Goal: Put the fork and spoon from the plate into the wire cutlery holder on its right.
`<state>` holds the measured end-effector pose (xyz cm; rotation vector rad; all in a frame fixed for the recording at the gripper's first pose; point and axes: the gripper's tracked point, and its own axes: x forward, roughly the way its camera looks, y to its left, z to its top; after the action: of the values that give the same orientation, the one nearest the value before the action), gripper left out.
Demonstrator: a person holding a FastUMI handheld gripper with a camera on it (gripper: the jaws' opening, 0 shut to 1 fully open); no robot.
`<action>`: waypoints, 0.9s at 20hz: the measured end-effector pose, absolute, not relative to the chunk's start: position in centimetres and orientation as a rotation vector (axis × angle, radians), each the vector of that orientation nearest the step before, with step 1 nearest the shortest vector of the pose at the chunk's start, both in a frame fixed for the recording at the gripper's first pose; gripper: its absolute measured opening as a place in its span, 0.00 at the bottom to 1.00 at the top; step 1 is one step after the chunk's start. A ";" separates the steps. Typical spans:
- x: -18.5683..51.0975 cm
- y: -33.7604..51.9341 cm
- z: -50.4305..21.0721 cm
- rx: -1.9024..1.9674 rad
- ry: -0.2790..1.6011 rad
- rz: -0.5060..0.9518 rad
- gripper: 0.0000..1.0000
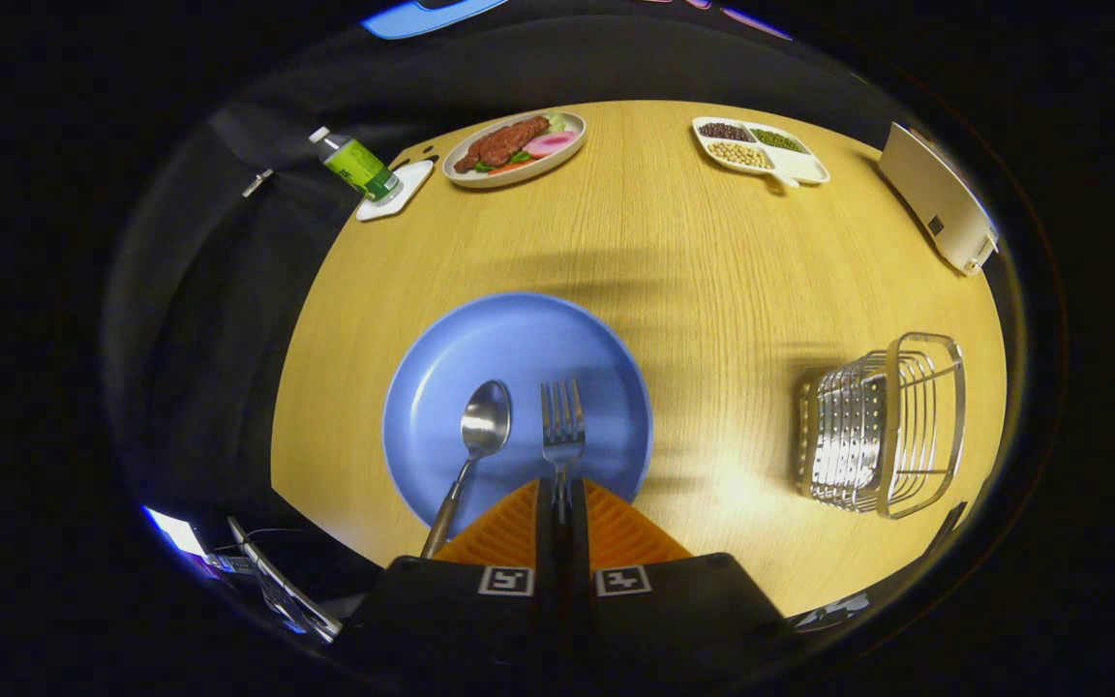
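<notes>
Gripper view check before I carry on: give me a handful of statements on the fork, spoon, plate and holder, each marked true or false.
1. The gripper is shut on the fork at its handle. True.
2. The spoon is already in the wire cutlery holder. False: it lies on the blue plate, beside the fork.
3. The fork's tines point away from the fingers. True.
4. The holder stands on the plate. False: it sits on the wooden table, apart from the plate.
5. A divided tray of beans lies beyond the plate. True.
</notes>
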<state>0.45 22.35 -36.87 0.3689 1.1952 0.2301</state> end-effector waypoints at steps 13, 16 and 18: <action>-0.5 8.5 -27.6 0.217 1.116 0.282 0.07; -2.1 4.0 -27.9 0.165 1.211 0.262 0.07; -3.0 2.2 -29.1 0.157 1.282 0.241 0.07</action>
<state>-2.98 2.16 -29.06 0.1575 1.2825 0.2407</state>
